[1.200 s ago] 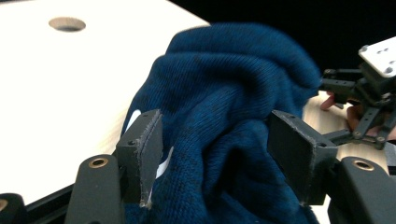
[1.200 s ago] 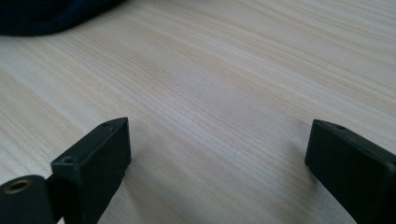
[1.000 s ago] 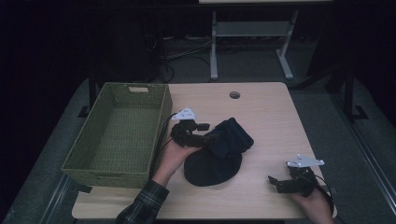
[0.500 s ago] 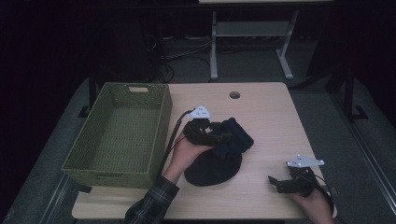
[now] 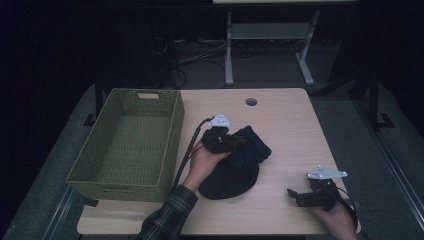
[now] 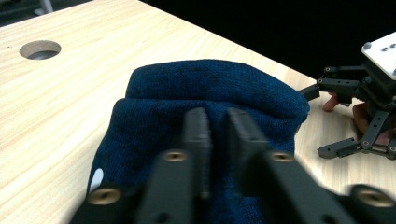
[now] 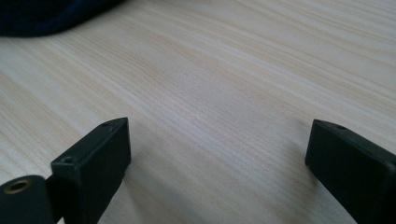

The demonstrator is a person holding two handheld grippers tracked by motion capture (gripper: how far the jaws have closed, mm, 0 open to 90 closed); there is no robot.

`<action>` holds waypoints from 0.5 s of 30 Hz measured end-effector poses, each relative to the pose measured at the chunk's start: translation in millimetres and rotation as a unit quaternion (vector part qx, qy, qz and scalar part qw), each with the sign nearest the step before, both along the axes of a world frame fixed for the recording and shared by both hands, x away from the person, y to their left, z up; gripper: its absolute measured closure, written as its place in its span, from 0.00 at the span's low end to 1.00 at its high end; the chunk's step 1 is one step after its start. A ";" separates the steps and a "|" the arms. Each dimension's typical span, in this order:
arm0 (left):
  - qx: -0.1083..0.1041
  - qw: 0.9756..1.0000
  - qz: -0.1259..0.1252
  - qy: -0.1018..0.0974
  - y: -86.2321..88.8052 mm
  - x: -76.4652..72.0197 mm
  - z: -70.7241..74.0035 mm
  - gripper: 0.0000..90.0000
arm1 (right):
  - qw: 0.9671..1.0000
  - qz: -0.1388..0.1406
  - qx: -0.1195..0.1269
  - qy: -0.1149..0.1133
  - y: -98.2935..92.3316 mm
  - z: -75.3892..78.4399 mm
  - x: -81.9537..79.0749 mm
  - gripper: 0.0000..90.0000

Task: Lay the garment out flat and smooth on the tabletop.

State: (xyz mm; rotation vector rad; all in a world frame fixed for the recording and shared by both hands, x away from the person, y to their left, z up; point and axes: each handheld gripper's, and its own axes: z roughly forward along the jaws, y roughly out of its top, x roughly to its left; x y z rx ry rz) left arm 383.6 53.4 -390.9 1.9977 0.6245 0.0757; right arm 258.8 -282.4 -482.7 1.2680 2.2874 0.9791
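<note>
A dark blue knit hat (image 5: 235, 172) lies crumpled in the middle of the wooden table (image 5: 290, 125). My left gripper (image 5: 241, 142) lies on its upper part, pointing right. Its jaws have just been closing. In the left gripper view they stand nearly together, my left gripper (image 6: 217, 126) pinching a fold of the hat (image 6: 210, 84). My right gripper (image 5: 293, 196) rests near the table's front right corner, open and empty. The right gripper view has my right gripper (image 7: 217, 149) wide over bare wood, with the hat's edge (image 7: 42, 14) at top left.
A green woven basket (image 5: 174, 131) stands at the table's left, nothing visible inside it. A round cable hole (image 5: 251, 102) is at the table's far middle. The right gripper (image 6: 318, 121) and its hand appear beyond the hat in the left gripper view.
My left gripper has slid right onto the hat and its jaws have closed on the fabric. The right gripper has stayed where it was.
</note>
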 end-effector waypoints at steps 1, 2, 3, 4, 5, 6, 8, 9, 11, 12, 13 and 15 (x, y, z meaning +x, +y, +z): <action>-0.004 1.000 0.003 0.001 2.5 1.5 0.6 0.96 | 1.000 0.001 0.000 0.000 0.0 0.0 0.1 0.07; -0.009 1.000 0.008 0.002 5.6 3.4 1.5 0.96 | 1.000 0.001 0.000 0.000 0.0 0.0 0.2 0.07; -0.015 1.000 0.016 0.003 9.6 5.5 2.7 0.96 | 1.000 0.001 0.000 0.000 0.0 0.0 0.2 0.07; -0.020 1.000 0.024 0.002 13.9 7.8 4.1 0.96 | 1.000 0.001 0.000 0.000 0.0 0.0 0.2 0.07; -0.024 0.999 0.030 0.004 18.1 10.8 5.2 0.96 | 1.000 0.001 0.000 0.000 0.0 0.0 0.2 0.07; -0.027 0.999 0.040 0.004 22.9 14.8 6.6 0.96 | 1.000 0.001 0.000 0.000 0.0 0.0 0.2 0.07; -0.031 0.998 0.061 0.004 30.3 21.8 8.7 0.96 | 1.000 0.001 0.000 0.000 0.0 0.0 0.2 0.07; -0.034 0.997 0.070 0.004 34.0 25.5 9.6 0.96 | 1.000 0.001 0.000 0.000 0.0 0.0 0.2 0.07; -0.038 0.996 0.086 0.003 40.1 31.3 10.1 0.96 | 1.000 0.001 0.000 0.000 0.0 0.0 0.2 0.07; -0.040 0.995 0.095 0.006 43.9 35.5 9.5 0.96 | 1.000 0.001 0.000 0.000 0.0 0.0 0.2 0.07; -0.035 0.994 0.106 0.004 46.4 38.2 8.9 0.96 | 1.000 0.001 0.000 0.000 0.0 0.0 0.2 0.07; -0.031 0.992 0.124 0.001 49.8 41.9 7.1 0.95 | 1.000 0.001 0.000 0.000 0.0 0.0 0.2 0.07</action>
